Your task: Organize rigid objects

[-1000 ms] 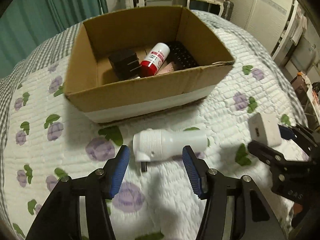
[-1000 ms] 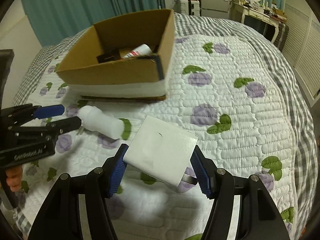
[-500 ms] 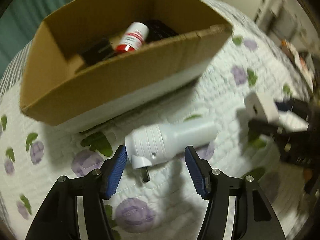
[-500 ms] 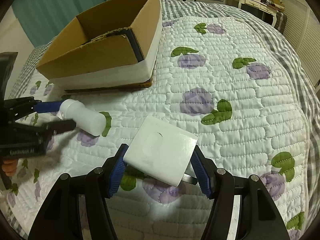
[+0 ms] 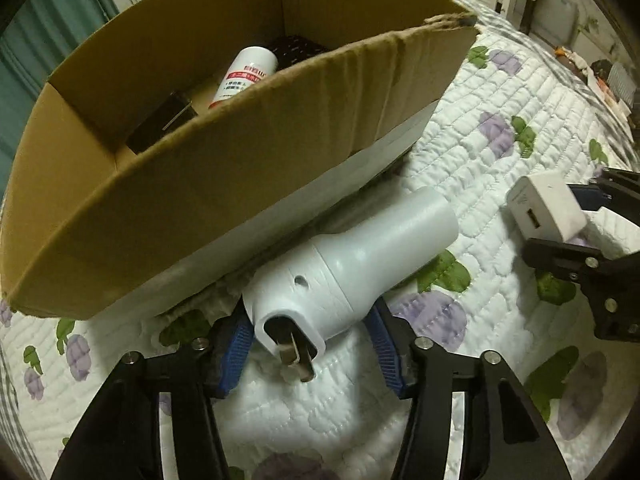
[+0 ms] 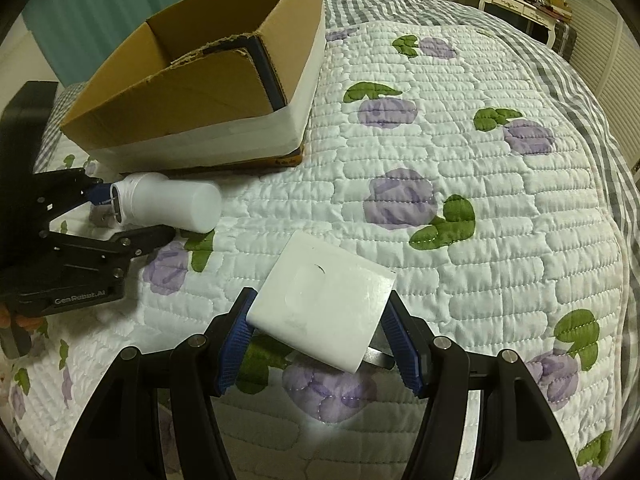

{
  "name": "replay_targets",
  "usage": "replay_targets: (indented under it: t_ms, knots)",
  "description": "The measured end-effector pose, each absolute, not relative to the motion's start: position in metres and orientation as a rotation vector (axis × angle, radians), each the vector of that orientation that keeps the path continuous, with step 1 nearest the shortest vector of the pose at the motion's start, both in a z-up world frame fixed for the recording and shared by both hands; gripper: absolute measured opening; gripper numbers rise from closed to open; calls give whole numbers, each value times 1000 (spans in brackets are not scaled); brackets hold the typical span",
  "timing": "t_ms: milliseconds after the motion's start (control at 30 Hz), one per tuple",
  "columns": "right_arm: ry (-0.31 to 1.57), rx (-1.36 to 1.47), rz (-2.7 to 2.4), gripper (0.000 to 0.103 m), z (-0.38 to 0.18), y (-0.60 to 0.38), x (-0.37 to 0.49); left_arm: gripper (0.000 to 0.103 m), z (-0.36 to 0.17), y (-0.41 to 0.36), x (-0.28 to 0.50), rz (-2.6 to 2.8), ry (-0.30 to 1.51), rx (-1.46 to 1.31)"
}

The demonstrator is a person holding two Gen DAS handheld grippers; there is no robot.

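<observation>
My left gripper (image 5: 310, 344) is closing on the white plug-in device (image 5: 352, 272), which lies on the quilt (image 6: 460, 160) just near of the cardboard box (image 5: 240, 184); blue pads look against its sides. My right gripper (image 6: 318, 338) clamps the flat white charger (image 6: 324, 300), to the right. Box holds a red-and-white bottle (image 5: 246, 76) and a black adapter (image 5: 160, 124).
</observation>
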State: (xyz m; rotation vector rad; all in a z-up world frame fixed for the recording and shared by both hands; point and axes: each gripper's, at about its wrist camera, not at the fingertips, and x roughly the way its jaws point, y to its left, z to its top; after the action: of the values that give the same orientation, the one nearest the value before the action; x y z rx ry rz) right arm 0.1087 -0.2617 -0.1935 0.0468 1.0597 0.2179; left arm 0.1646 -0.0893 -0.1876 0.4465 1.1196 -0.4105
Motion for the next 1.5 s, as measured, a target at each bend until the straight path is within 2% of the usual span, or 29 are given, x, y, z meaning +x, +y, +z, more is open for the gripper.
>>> replay_targets:
  t_ms: [167,233,267,300,467,633,667,700,767,900,1100,1333,1400,1500]
  knots:
    - [1053,44,228,62,-190,-259,108,50,-177,-79,153,-383,1101,404]
    - [1044,40,232,62,-186,-259,105,45,-169,-73,147,-373,1093,379]
    - [1037,37,233,62,-181,-257,104,12,-164,-67,142,-372,1097,357]
    - [1031,34,235,62,-177,-256,103,7,-163,-64,141,-380,1120,333]
    - [990,22,239,62,-154,-250,101,6,-152,-52,129,-383,1122,286]
    - [963,11,244,62,-138,-244,96,9,-132,-58,125,-384,1079,339]
    - [960,17,241,62,-136,-246,95,18,-129,-60,124,-365,1071,367]
    - [958,21,239,62,-135,-247,93,37,-127,-64,125,-358,1068,377]
    - [956,26,231,62,-134,-251,91,56,-120,-64,125,-353,1043,394]
    - [954,38,219,62,-135,-260,95,56,-114,-82,134,-408,1017,444]
    - [971,52,209,62,-147,-270,101,56,-152,-117,154,-467,1043,560]
    - [1010,70,186,62,-164,-282,113,58,-180,-122,161,-477,1085,609]
    - [1016,75,185,62,-167,-283,115,52,-178,-118,161,-475,1095,590]
    - [1016,72,193,62,-165,-278,114,49,-169,-112,158,-458,1097,558]
